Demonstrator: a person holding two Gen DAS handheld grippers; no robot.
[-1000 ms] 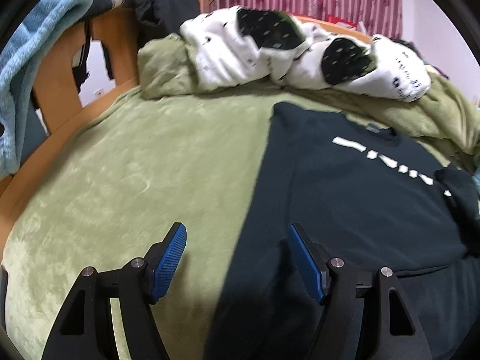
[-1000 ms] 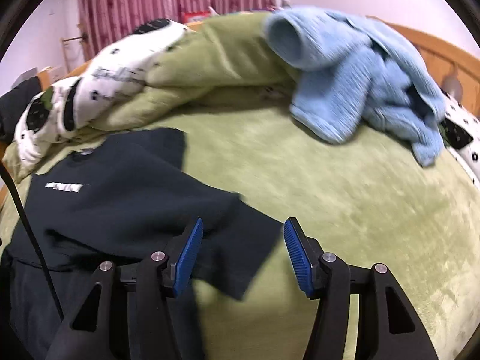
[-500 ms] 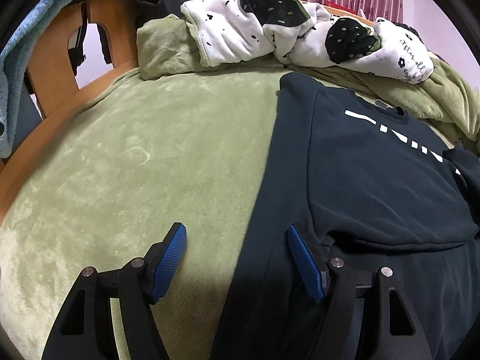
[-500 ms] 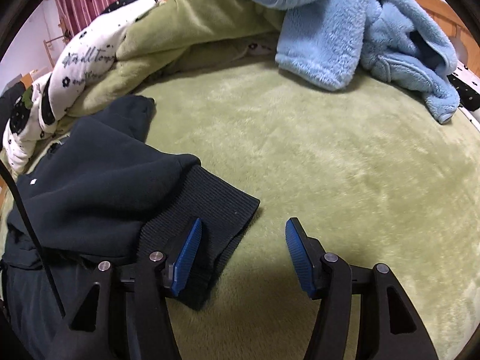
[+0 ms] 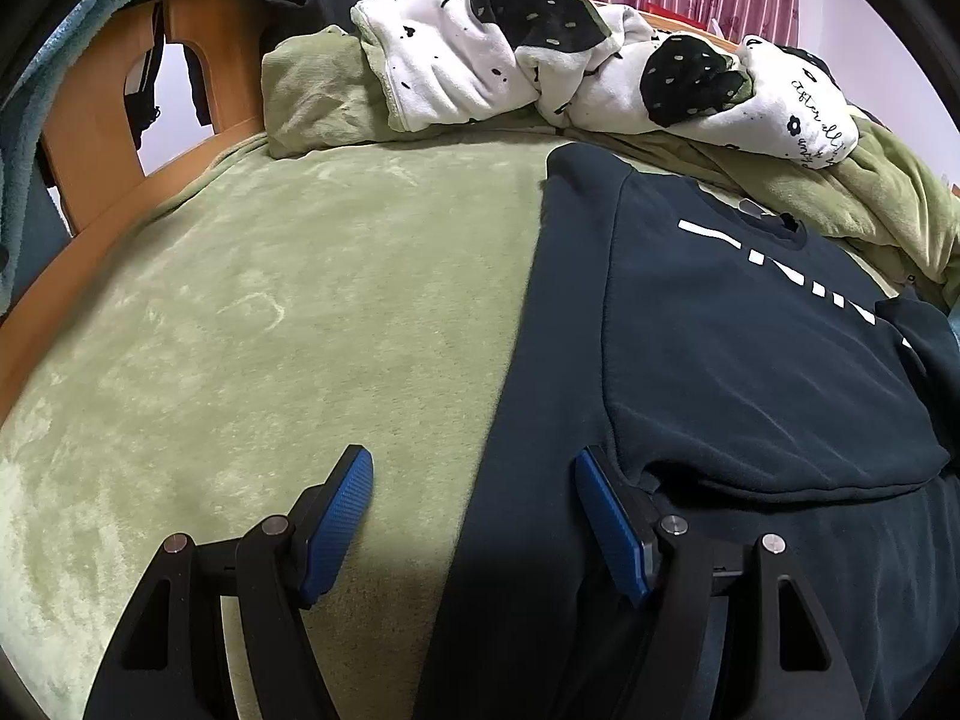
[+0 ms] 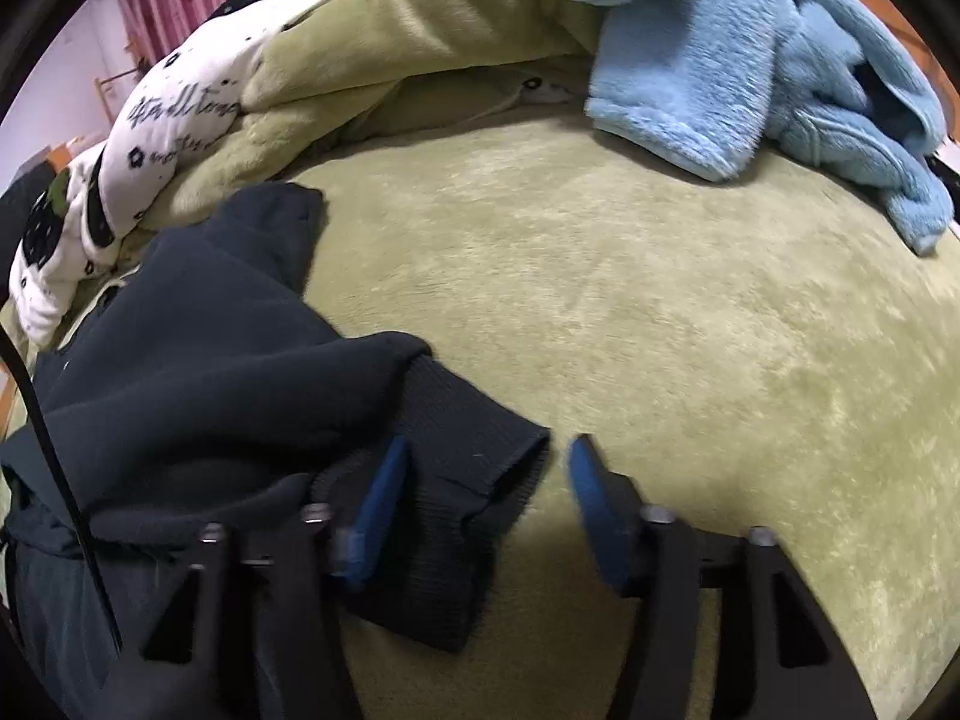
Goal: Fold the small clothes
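You are at the start of the fold on the dark sweatshirt, which lies chest-up on the green blanket of the bed, its white lettering toward the neck and its side edge running down the middle of the left wrist view. Your right gripper is low over the ribbed cuff of the sleeve that lies out on the blanket; its jaws are closing with the cuff's end between them, but the pads do not yet press on it, since a clear gap shows on the outer side. Your left gripper stands about half open and holds nothing; it straddles the sweatshirt's side edge, one finger over bare blanket, the other over the dark cloth near the hem. As I judge it, the next move calls for you to finish the pinch on the cuff, catching both layers of the rib, then carry the sleeve across the chest while your left gripper takes or steadies the near edge. There are no containers in view: only loose things at the head of the bed, a white spotted garment and a light blue fleece, both well apart from the sweatshirt.
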